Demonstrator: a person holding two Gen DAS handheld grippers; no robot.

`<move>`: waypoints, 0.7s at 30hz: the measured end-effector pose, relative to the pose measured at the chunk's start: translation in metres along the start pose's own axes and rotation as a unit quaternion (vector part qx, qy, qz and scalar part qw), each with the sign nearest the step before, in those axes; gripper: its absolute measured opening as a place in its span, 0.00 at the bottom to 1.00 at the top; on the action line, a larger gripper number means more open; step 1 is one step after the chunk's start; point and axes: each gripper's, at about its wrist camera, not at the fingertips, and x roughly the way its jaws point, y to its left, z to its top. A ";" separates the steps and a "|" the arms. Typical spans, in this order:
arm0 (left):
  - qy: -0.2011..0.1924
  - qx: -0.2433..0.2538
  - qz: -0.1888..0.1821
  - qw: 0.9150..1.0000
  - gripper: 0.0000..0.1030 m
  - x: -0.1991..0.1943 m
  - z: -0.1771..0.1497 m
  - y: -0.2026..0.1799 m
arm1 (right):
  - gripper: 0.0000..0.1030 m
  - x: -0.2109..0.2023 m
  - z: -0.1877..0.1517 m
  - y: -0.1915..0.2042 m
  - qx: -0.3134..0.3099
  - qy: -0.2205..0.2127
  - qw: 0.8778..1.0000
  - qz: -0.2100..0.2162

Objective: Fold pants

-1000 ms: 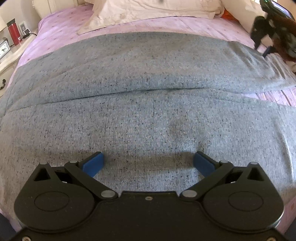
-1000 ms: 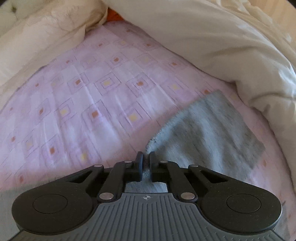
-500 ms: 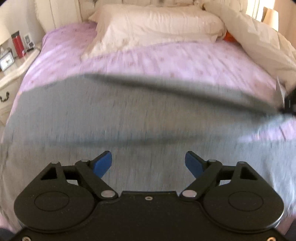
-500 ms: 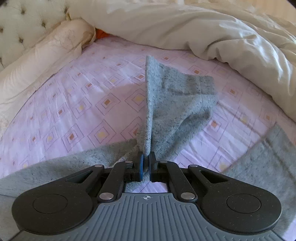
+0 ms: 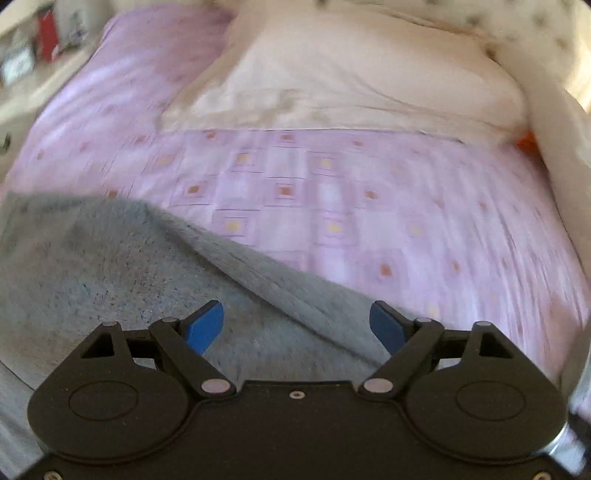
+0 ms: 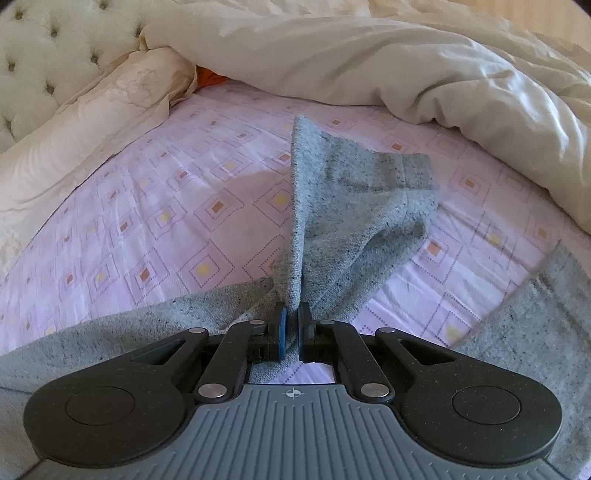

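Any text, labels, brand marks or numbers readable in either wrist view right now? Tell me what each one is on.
None can be read.
Red container on the bedside stand, top left of the left wrist view: any label is too blurred to read.
Small framed object beside it: too blurred to read.
Right gripper body: only a crosshair mark, no letters.
Grey pants and pink sheet: no print, only a squares pattern.

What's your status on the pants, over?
Right gripper shut on the grey pants, leg end lifted off the sheet. Left gripper open, empty, over the pants. Duvet bunched beyond, not blocking.
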 end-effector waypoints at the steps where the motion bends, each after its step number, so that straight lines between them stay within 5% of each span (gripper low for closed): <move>1: 0.000 -0.016 0.003 1.000 0.84 0.004 0.004 0.005 | 0.06 0.000 0.001 -0.001 0.004 0.001 1.000 0.001; 12: 0.034 -0.074 0.034 0.996 0.82 0.044 0.025 0.025 | 0.06 0.003 0.001 0.003 -0.001 -0.004 1.000 -0.002; 13: 0.034 -0.072 0.036 0.996 0.77 0.046 0.028 0.023 | 0.06 0.004 0.001 0.003 0.000 -0.004 1.000 -0.001; 15: 0.025 -0.065 0.045 0.997 0.38 0.046 0.033 0.019 | 0.06 0.004 0.002 0.003 0.001 -0.006 1.000 0.002; 16: 0.024 -0.058 0.050 0.997 0.08 0.046 0.035 0.016 | 0.06 0.004 0.002 0.003 0.001 -0.006 1.000 0.003; 21: -0.019 -0.046 0.050 0.998 0.07 0.014 0.031 0.009 | 0.06 0.001 0.003 -0.002 0.012 -0.010 1.000 0.015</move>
